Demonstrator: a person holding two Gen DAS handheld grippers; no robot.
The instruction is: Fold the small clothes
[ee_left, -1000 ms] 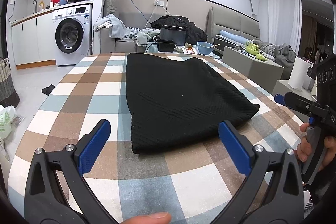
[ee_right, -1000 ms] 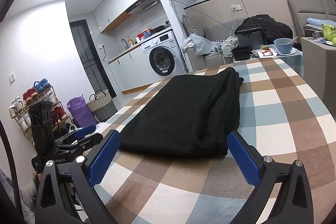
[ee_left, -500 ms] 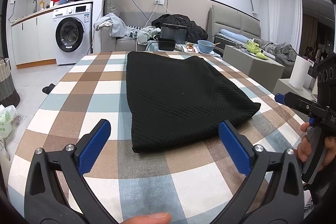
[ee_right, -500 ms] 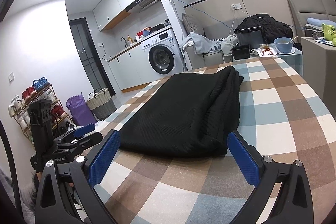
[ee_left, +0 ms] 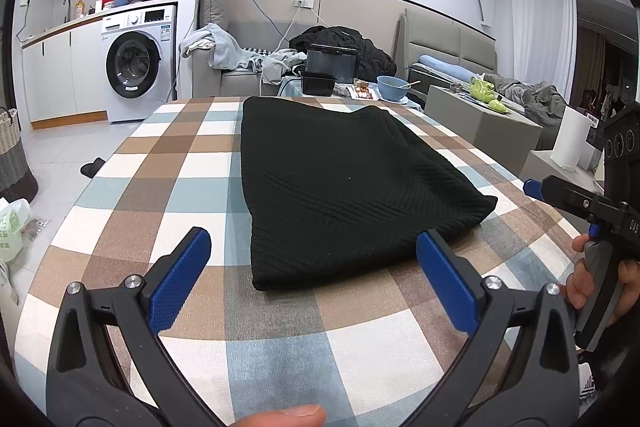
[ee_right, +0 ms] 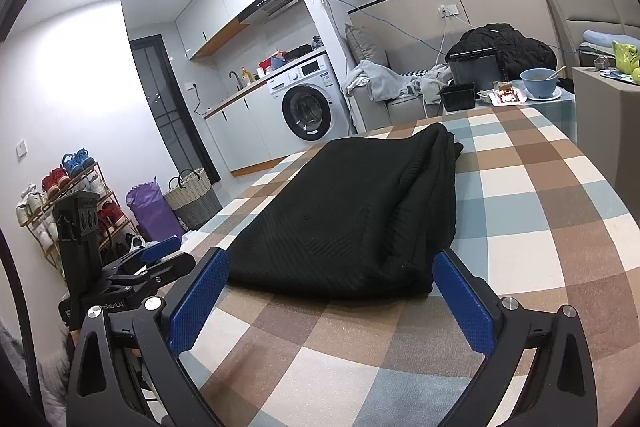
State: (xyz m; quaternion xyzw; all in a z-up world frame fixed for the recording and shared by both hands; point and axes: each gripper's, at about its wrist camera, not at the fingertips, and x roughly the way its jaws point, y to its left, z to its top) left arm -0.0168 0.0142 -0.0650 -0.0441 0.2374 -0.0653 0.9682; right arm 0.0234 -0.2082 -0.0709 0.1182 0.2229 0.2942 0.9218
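Jaws of left gripper (ee_left: 313, 259) and right gripper (ee_right: 331, 281) stand spread wide, empty, flanking the near edge of the black knit garment (ee_left: 340, 183). It lies folded flat on the checked counter (ee_left: 168, 163), presumably positioned for another fold.

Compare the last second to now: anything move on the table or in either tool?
The right tool eased forward, so the black garment now sits closer between its open fingers. The left tool dipped slightly, if at all. Nothing was gripped or released. The garment lies folded in the same place on the checked tablecloth, and both tools are open and empty.
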